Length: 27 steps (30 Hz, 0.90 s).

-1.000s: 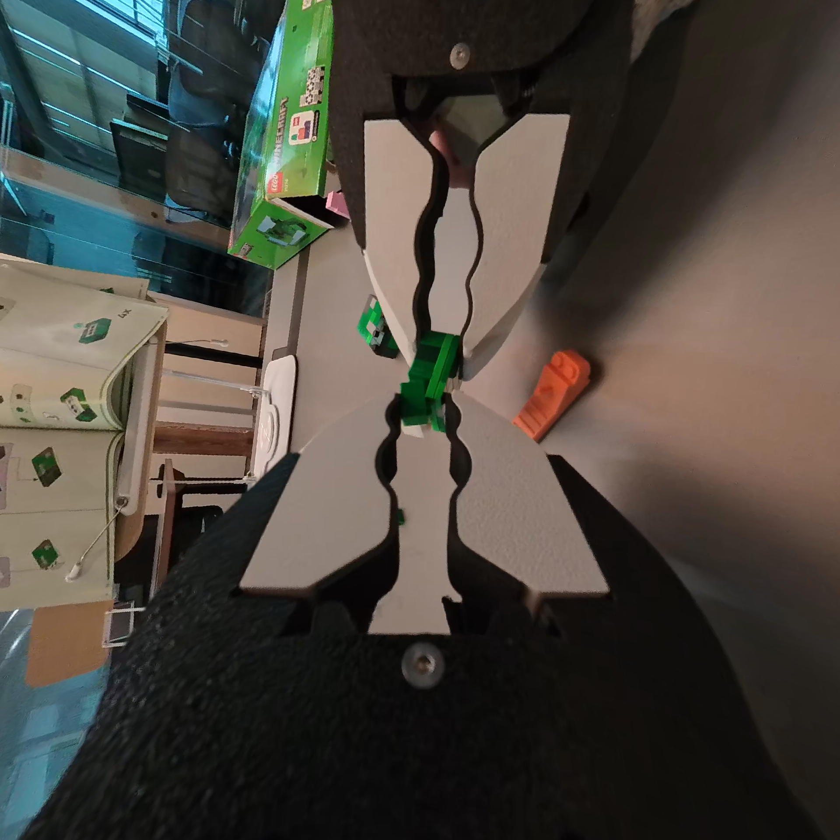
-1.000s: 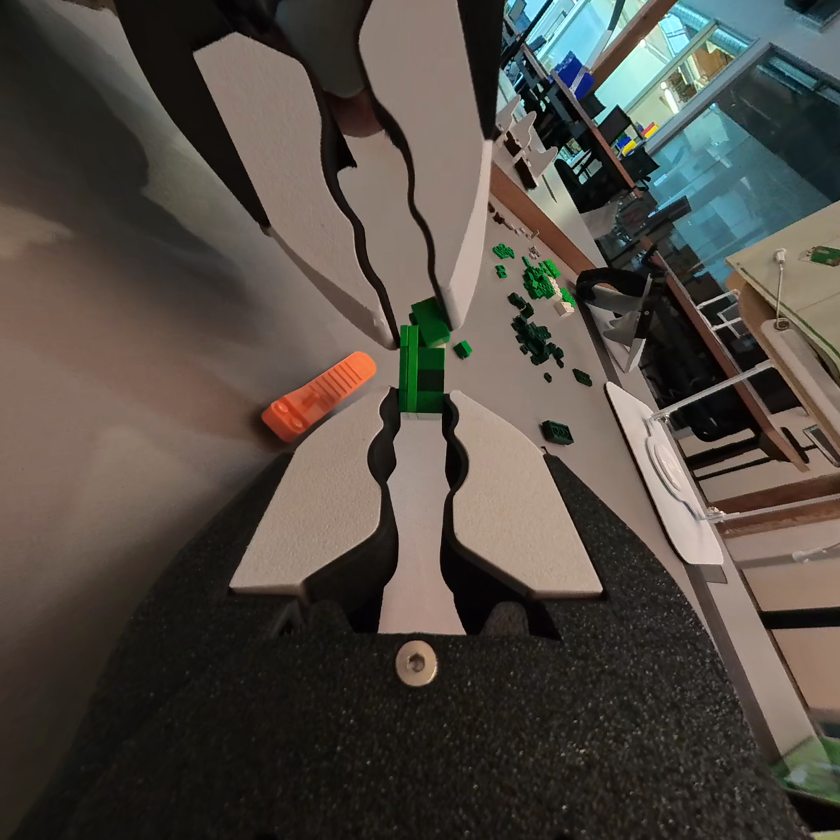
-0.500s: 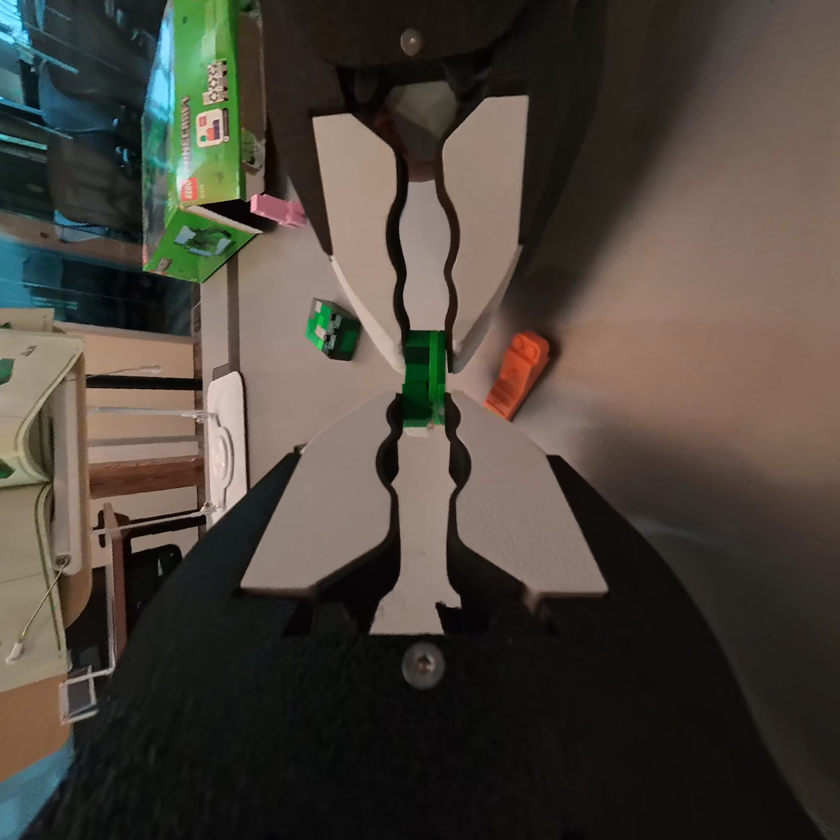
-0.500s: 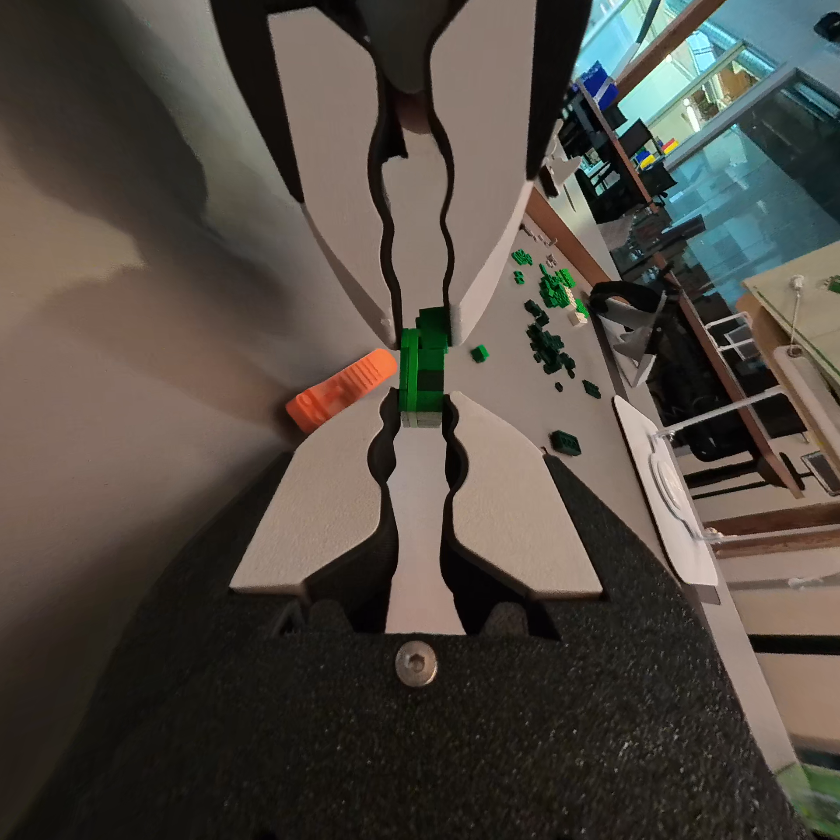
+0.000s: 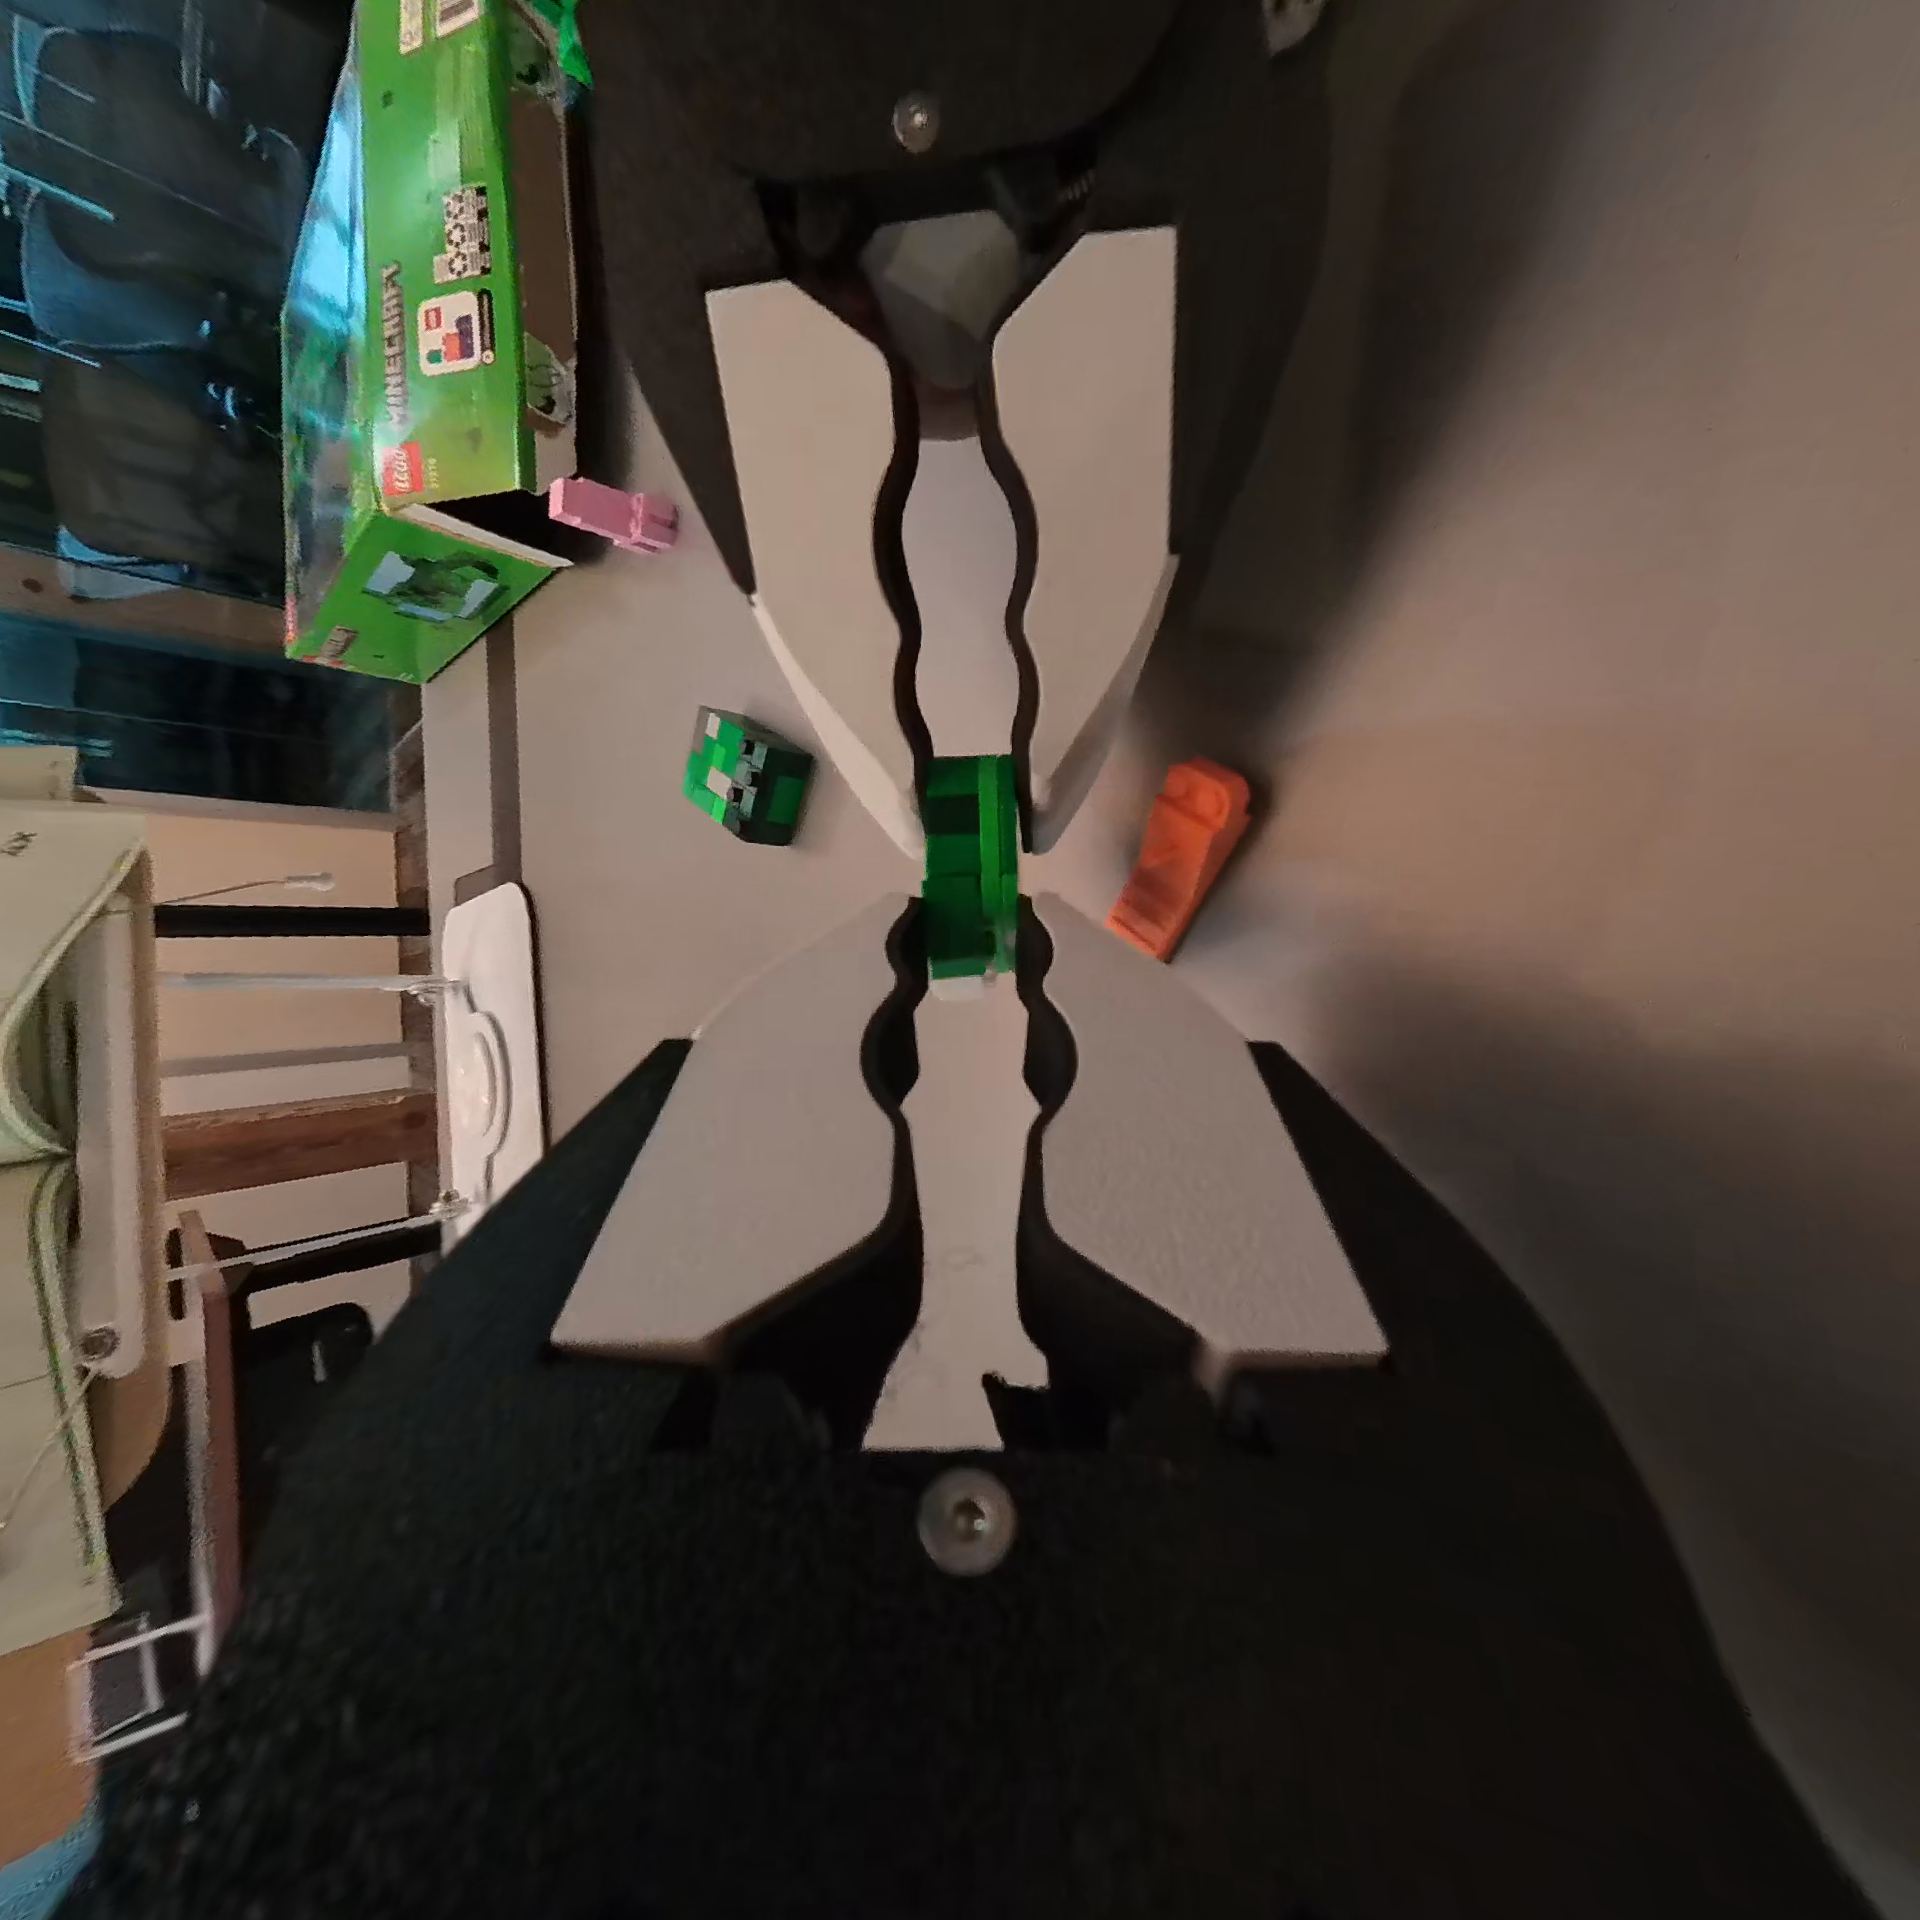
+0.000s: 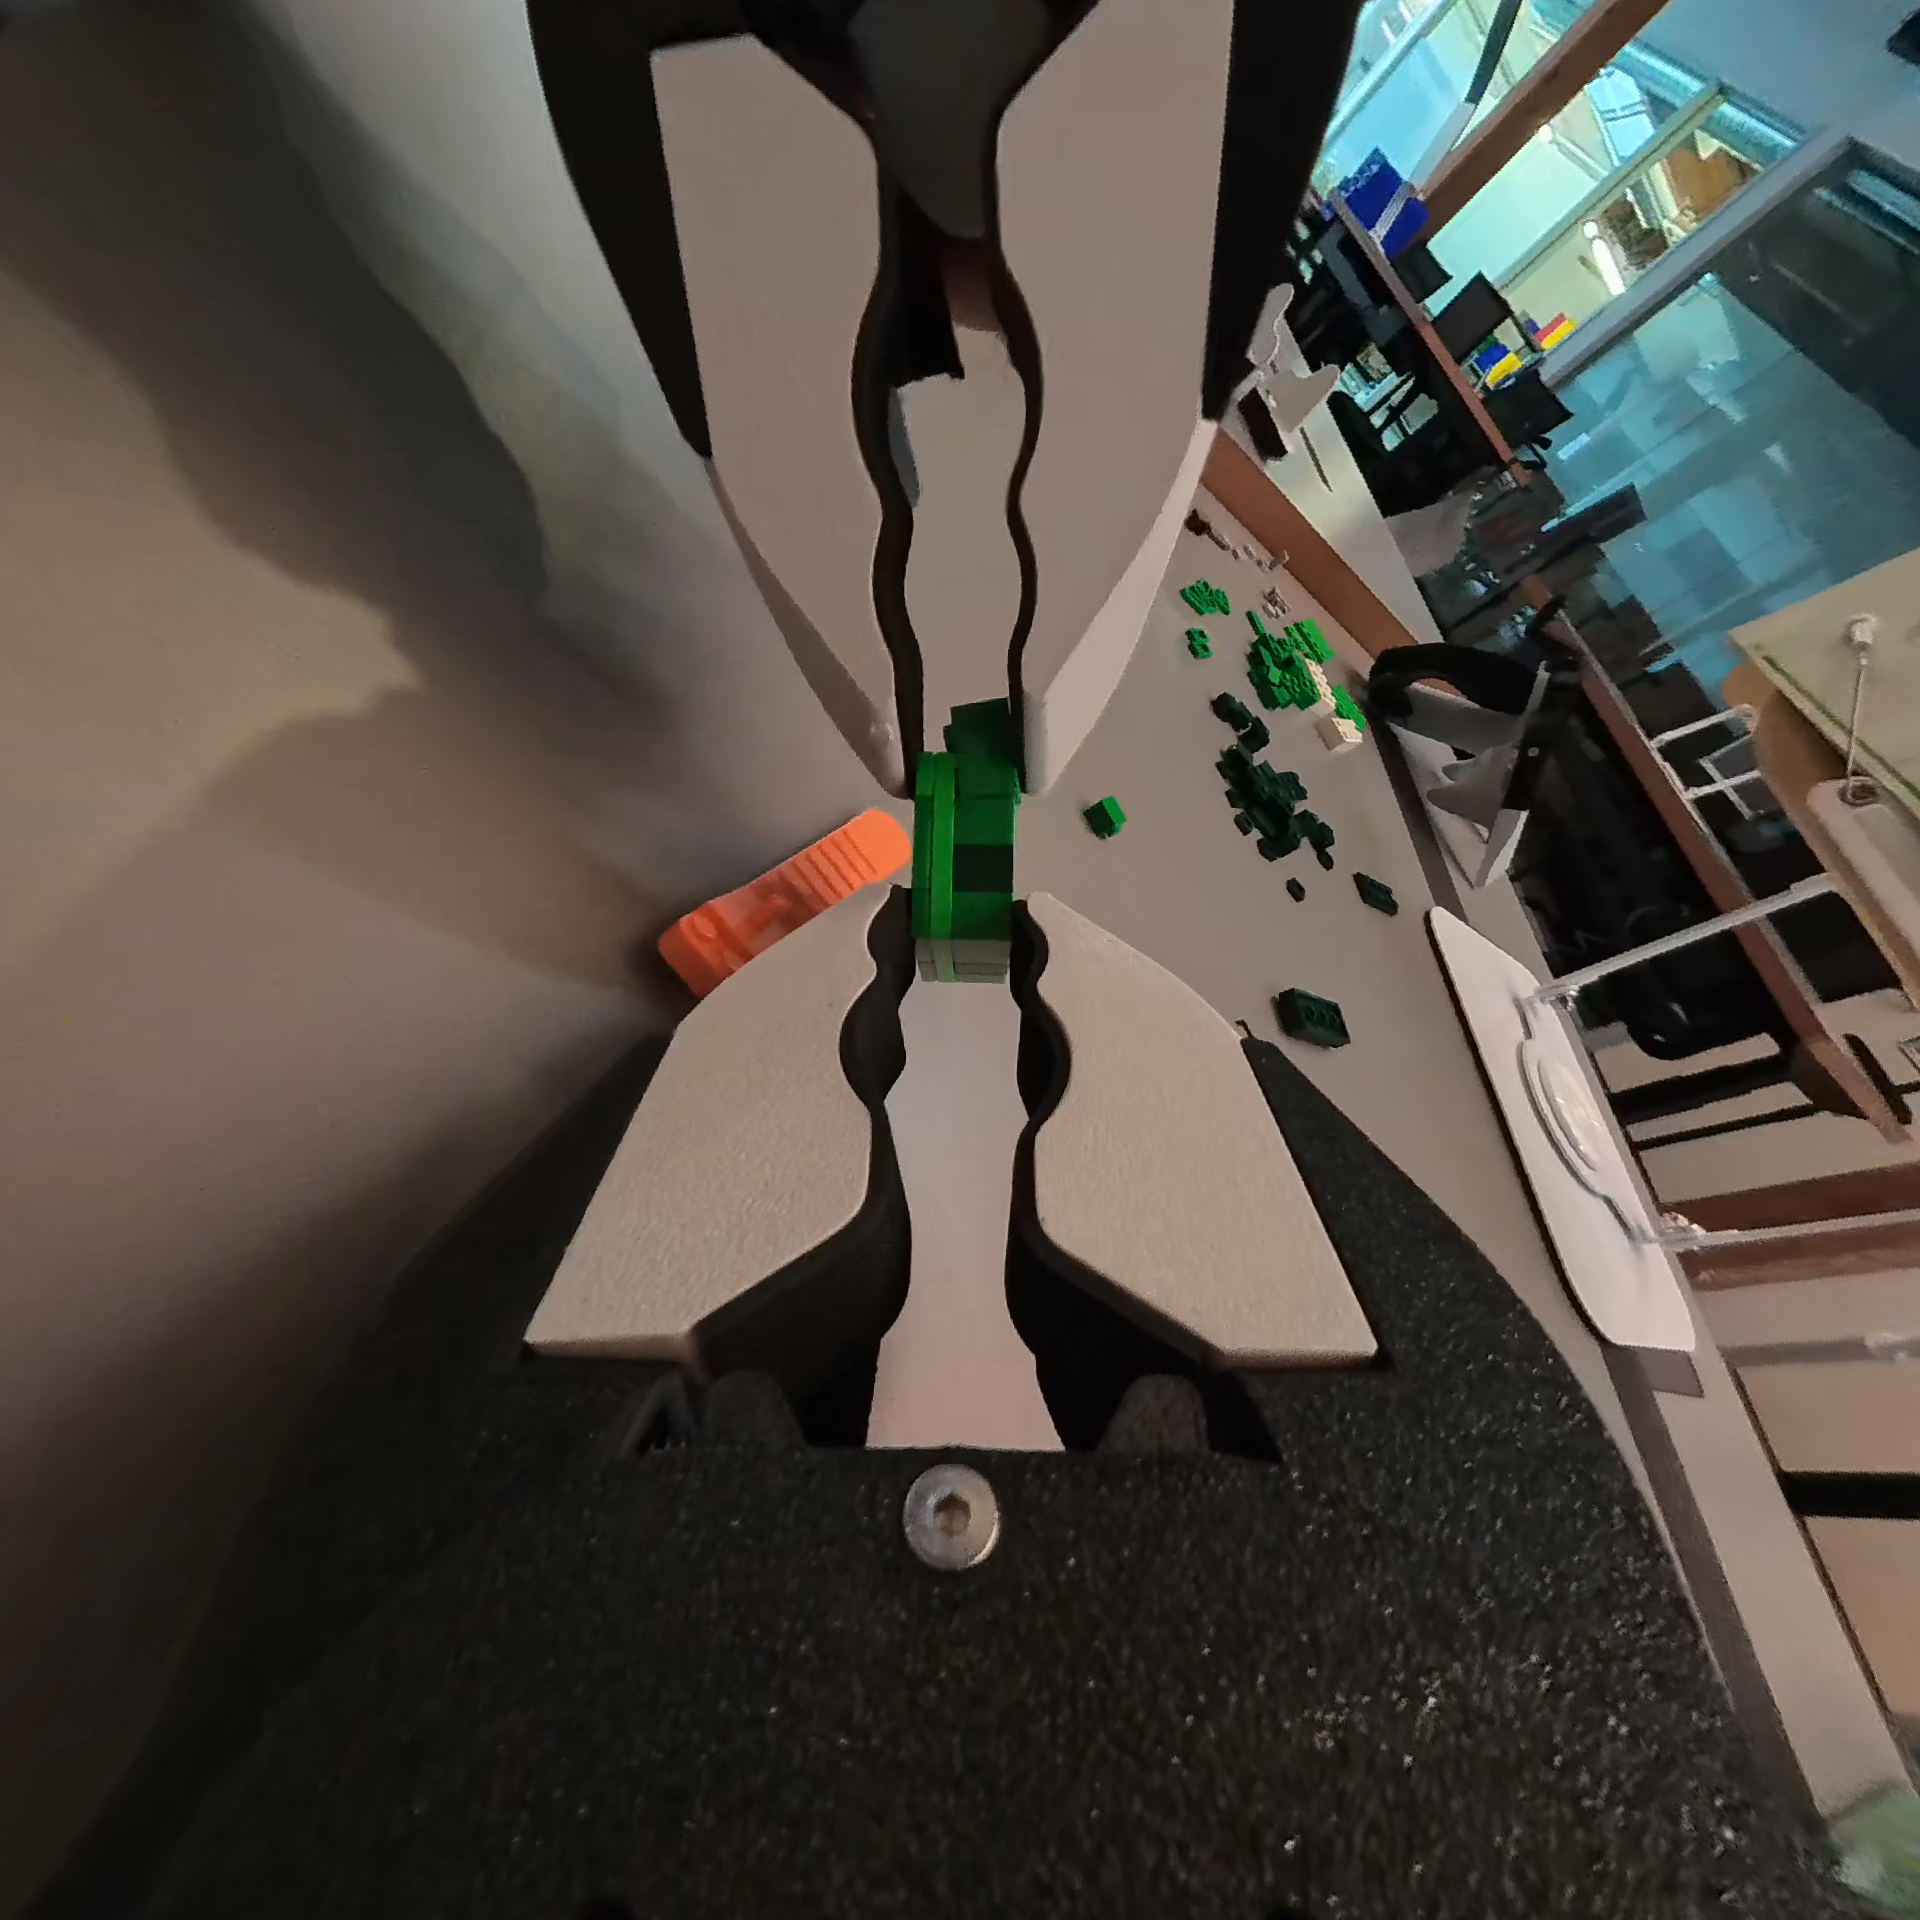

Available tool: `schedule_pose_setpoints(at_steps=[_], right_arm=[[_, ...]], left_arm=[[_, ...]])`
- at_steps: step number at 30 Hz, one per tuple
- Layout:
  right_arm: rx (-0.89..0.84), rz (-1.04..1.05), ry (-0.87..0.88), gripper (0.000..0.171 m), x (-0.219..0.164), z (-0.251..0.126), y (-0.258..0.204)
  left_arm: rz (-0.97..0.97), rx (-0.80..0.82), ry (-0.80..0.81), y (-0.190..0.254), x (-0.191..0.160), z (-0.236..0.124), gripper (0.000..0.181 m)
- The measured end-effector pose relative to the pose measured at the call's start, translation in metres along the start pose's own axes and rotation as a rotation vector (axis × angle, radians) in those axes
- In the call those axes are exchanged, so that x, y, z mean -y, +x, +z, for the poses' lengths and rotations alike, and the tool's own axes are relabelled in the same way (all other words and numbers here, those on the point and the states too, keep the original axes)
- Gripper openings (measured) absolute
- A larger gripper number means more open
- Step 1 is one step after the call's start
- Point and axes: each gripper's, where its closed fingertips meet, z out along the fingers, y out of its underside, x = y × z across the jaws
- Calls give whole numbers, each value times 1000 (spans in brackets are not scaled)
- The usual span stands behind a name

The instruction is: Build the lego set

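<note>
A small green lego assembly (image 5: 966,878) with a white piece at its near end is held in the air between both grippers, which meet tip to tip. My left gripper (image 5: 971,920) is shut on its near end, and my right gripper (image 5: 974,821) comes in from the opposite side, shut on its far end. In the right wrist view the assembly (image 6: 961,862) sits in my right gripper (image 6: 961,920), with the left gripper (image 6: 968,774) clamped on its top end. The parts of the assembly inside the jaws are hidden.
On the grey table lie an orange brick separator (image 5: 1179,862) (image 6: 779,899), a green cube build (image 5: 748,774), a pink piece (image 5: 613,514), a green set box (image 5: 416,343) and several loose green bricks (image 6: 1278,727). A white stand base (image 6: 1538,1122) sits at the table edge. Only a small space, under 4 cm, lies between the two pairs of fingers.
The two grippers have swung into one straight line, tip to tip. The green pieces, crooked a second ago, now form one straight stack between them.
</note>
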Motion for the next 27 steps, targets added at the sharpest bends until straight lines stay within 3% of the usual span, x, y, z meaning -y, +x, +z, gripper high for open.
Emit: schedule_pose_setpoints(at_steps=[12, 27], right_arm=[[52, -121, -35, 18, -2, 3, -17], [-60, -156, -40, 20, 2, 7, -6]], left_arm=[[117, -107, 28, 18, 1, 1, 17], [-26, -28, 9, 7, -6, 10, 17]])
